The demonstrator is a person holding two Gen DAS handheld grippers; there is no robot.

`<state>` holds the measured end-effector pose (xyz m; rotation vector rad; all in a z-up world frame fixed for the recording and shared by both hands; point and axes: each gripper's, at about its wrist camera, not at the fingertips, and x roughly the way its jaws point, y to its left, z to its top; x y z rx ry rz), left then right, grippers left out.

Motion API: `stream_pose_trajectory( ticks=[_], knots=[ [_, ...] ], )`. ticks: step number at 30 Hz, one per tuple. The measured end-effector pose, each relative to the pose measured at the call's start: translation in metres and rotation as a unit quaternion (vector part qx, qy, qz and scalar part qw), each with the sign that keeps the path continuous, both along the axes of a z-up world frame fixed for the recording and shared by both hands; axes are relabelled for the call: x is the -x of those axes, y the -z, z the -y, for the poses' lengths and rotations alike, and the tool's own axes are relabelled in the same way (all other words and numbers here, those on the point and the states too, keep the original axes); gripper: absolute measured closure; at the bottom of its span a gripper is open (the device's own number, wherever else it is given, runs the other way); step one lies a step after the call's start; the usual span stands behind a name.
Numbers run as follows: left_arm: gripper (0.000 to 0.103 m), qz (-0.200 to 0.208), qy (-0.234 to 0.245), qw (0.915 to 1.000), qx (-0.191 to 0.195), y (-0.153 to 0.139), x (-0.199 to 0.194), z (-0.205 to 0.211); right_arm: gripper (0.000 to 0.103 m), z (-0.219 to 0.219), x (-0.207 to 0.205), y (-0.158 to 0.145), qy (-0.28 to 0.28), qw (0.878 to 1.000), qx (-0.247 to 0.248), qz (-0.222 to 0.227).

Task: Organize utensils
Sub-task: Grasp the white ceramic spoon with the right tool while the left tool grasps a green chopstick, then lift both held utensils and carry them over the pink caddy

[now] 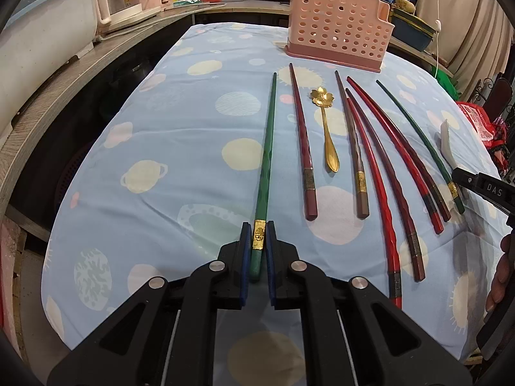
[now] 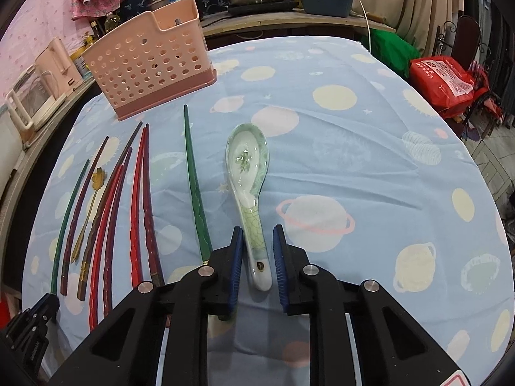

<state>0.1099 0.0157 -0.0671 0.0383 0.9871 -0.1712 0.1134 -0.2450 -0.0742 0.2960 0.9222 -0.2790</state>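
Left wrist view: our left gripper sits at 6 o'clock, blue pads clamped on the gold-banded butt of the dark green wooden chopstick, which lies flat pointing to 12 o'clock. Pink perforated plastic utensil holder stands at 1 o'clock, well apart. Between them, toward 3 o'clock, a fan of red and maroon lacquered chopsticks and a gold flower-bowl metal spoon rest on the pale blue planet-print tablecloth.

In the right wrist view our right gripper straddles the handle of the white-and-green ceramic soup spoon; jaws drawn in close, small gaps show beside the handle, so not pressing yet. Second green chopstick lies just beside, at 10 o'clock.

Step, we judge: the grasp stage, nothing in the holder yet. Next needs the spoon squeezed firm, then both lifted and carried to the holder, tipped upright, dropped in.
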Motion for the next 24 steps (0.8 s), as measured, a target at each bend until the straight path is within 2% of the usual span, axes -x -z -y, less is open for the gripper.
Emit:
stream_pose_trajectory(
  ticks=[12,17,24],
  knots=[
    [0.095,-0.007,0.000,0.9999,0.012,-0.003,-0.002,-0.004,0.093,-0.002,0.008,-0.003,-0.008,1.000,0.010,0.007],
    [0.096,-0.008,0.000,0.9997,0.023,-0.007,0.004,-0.006,0.094,-0.005,0.020,-0.014,-0.013,1.000,0.011,0.017],
    [0.096,0.013,0.002,0.9993,0.036,-0.026,0.016,-0.011,0.096,-0.010,0.041,-0.037,-0.019,0.999,0.008,0.042]
  ],
)
